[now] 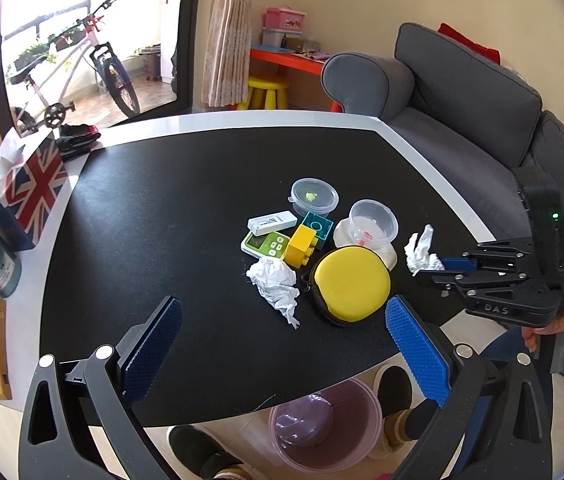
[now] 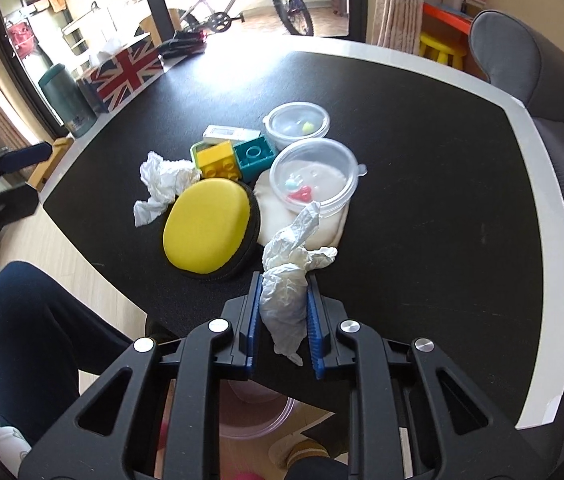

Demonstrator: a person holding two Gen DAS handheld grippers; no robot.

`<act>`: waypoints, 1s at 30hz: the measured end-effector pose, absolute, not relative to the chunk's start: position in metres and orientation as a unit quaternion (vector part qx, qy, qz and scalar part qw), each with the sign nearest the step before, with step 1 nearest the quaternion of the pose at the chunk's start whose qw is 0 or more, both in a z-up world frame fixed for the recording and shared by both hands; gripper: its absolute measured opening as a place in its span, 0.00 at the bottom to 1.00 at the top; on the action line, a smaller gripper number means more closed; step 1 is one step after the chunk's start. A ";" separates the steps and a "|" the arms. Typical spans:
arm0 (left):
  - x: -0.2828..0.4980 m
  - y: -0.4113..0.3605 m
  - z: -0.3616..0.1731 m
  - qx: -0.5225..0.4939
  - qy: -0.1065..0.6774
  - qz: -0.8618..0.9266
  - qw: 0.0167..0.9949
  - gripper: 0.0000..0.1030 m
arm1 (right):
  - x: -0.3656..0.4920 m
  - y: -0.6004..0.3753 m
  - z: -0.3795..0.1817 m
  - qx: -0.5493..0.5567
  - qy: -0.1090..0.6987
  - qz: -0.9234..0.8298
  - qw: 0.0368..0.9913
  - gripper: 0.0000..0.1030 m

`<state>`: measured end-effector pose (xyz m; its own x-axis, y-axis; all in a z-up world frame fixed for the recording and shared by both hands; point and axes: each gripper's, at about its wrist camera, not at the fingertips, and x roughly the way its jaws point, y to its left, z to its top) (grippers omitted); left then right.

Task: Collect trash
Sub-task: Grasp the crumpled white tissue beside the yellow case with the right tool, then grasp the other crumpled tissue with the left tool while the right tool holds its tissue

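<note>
The right gripper [image 2: 283,300] pinches a crumpled white tissue [image 2: 287,280] between its blue pads, low in the centre of the right wrist view, above the black table [image 2: 421,200]. The left gripper [image 1: 282,344] hangs spread and empty at the bottom of its view. A second crumpled tissue [image 1: 276,284] lies mid-frame, beside the yellow case [image 1: 349,280]. A pink bin [image 1: 321,424] sits below the table's edge.
</note>
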<state>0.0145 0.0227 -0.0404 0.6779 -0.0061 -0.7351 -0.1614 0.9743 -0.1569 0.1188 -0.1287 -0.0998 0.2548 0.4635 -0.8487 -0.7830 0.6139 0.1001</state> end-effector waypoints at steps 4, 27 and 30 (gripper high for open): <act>0.024 0.025 -0.044 -0.104 0.401 0.046 0.909 0.95 | 0.122 -0.138 -0.089 -0.162 0.455 0.397 0.781 0.20; 0.089 0.050 -0.101 -0.157 0.485 0.073 0.857 0.95 | 0.129 -0.151 -0.086 -0.149 0.454 0.377 0.793 0.22; 0.090 0.051 -0.104 -0.161 0.484 0.071 0.857 0.90 | 0.129 -0.152 -0.086 -0.148 0.454 0.377 0.793 0.22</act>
